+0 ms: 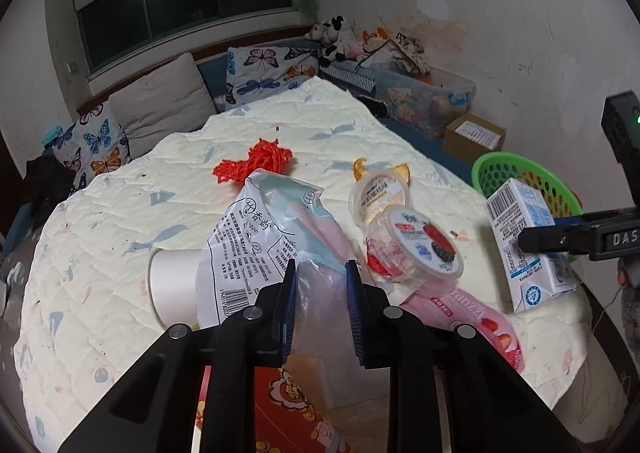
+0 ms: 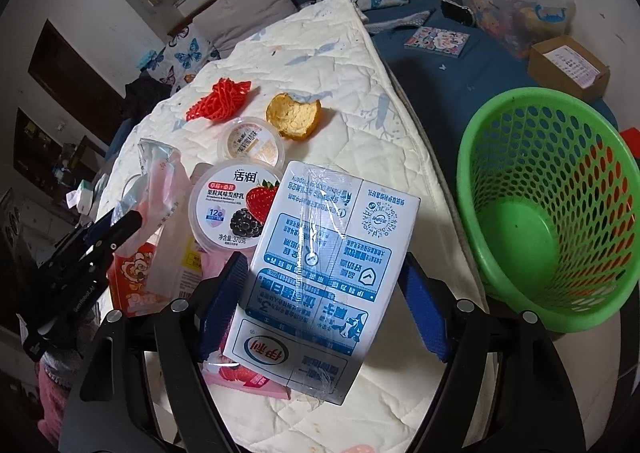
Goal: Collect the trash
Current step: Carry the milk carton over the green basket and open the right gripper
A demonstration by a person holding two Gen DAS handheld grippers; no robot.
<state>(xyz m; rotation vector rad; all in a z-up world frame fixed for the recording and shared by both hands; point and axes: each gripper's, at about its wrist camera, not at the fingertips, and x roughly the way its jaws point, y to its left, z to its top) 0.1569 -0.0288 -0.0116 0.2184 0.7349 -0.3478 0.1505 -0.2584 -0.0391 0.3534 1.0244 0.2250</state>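
The right claw point(image 2: 320, 293) clamps a white-and-blue milk carton point(image 2: 320, 265); the left claw point(image 1: 322, 293) pinches a crumpled, printed plastic bag point(image 1: 272, 237).

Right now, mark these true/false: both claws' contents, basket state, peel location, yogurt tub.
1. The right claw grips the blue-and-white milk carton. True.
2. The green perforated plastic basket already holds trash. False: nothing shows inside it.
3. The left claw is empty. False: its pads pinch a clear printed plastic bag.
4. The orange peel lies on the white quilted pad. True.
5. The strawberry yogurt tub is in the basket. False: it sits on the pad.
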